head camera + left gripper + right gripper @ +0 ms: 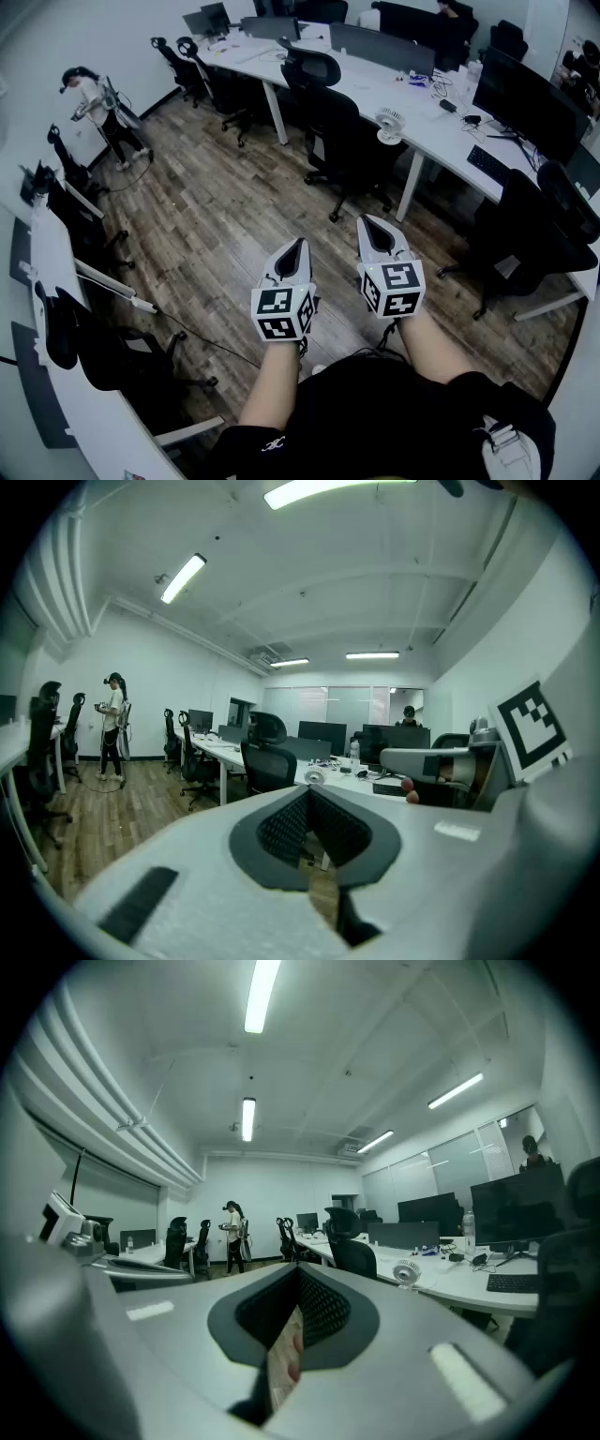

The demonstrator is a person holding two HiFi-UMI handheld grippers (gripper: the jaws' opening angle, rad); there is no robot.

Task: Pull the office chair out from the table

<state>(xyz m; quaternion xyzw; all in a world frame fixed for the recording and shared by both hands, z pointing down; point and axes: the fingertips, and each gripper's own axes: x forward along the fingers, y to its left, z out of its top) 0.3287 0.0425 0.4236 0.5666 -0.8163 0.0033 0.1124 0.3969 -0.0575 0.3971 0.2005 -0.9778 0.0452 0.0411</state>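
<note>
A black office chair (330, 117) with a headrest stands tucked against the long white table (366, 89), ahead of me across the wooden floor. The left gripper view shows the same chair (268, 763), and so does the right gripper view, with the chair (352, 1247) at the table's edge. My left gripper (297, 247) and right gripper (376, 226) are held side by side over the floor, well short of the chair and pointing toward it. Both are shut with nothing between the jaws, as seen at the left gripper (308, 793) and the right gripper (298, 1273).
A second black chair (525, 230) sits at the table to my right, and more chairs (98, 352) line a desk on my left. A small fan (389, 127) and monitors (530, 103) stand on the table. A person (94, 105) stands far left. A cable (211, 345) crosses the floor.
</note>
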